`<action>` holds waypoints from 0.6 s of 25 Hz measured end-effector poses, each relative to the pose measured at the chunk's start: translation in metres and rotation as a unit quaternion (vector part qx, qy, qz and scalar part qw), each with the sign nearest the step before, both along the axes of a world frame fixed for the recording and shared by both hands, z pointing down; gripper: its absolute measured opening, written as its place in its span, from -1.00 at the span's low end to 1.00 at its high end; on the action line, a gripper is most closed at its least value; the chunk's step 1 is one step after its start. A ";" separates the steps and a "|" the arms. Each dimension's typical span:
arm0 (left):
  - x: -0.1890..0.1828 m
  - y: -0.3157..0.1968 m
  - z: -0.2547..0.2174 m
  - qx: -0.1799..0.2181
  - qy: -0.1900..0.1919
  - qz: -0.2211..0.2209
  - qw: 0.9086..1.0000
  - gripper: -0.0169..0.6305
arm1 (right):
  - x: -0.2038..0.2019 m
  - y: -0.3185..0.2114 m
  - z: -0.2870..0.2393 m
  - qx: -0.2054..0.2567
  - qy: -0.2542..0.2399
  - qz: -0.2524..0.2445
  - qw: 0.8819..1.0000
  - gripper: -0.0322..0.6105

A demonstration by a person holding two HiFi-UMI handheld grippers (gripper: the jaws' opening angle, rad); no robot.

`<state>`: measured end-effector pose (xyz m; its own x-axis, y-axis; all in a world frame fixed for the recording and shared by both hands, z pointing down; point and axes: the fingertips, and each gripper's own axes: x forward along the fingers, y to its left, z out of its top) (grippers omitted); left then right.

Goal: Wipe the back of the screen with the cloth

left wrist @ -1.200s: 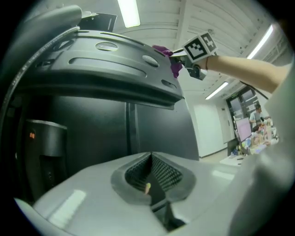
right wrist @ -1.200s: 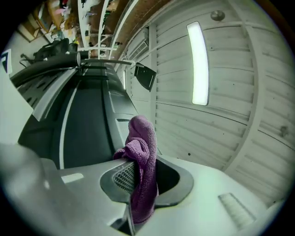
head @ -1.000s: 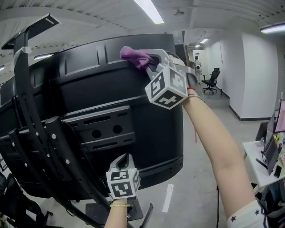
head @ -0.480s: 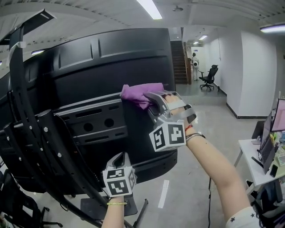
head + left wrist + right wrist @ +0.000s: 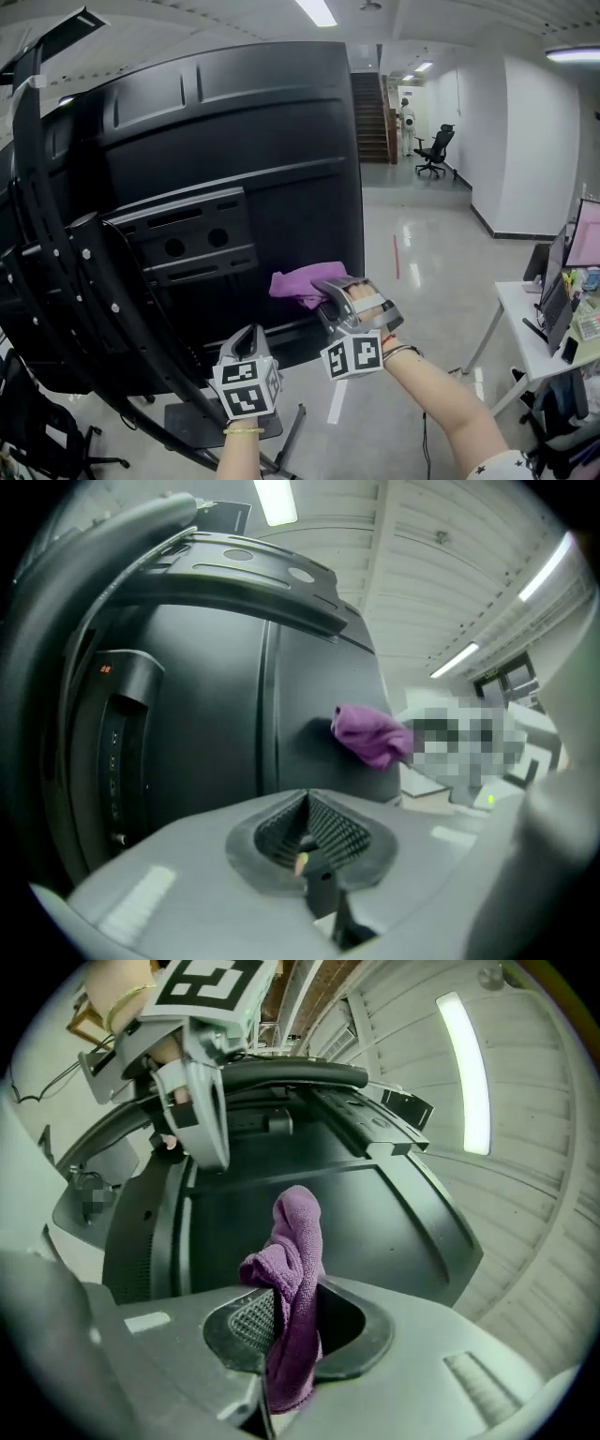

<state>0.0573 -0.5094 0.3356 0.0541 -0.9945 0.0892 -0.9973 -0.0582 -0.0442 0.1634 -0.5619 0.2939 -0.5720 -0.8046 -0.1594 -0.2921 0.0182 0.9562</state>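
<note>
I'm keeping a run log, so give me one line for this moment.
right tool: shut on purple cloth | purple cloth: at lower right of screen back | left tool: shut, empty

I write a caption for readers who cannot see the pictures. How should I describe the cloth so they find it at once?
Look at the back of the big black screen. Near its lower right corner the right tongs hold a small crumpled cloth against the panel. It is the only purple, soft thing among black and grey parts.
</note>
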 end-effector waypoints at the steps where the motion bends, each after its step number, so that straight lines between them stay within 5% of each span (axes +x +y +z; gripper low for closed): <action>1: 0.002 0.002 0.005 -0.002 -0.003 0.001 1.000 -0.92 | 0.000 0.001 0.020 -0.013 0.009 0.002 1.000 -0.72; 9: 0.006 0.009 0.038 -0.026 -0.007 0.003 1.000 -0.92 | 0.002 0.012 0.125 -0.103 0.034 0.008 0.994 -0.72; 13: 0.008 0.014 0.042 -0.026 -0.003 0.002 1.000 -0.92 | 0.005 0.012 0.116 -0.132 -0.027 0.010 0.991 -0.72; 15: 0.013 0.021 0.042 -0.021 -0.005 0.005 1.000 -0.92 | 0.010 0.022 0.105 -0.170 -0.109 -0.008 0.979 -0.71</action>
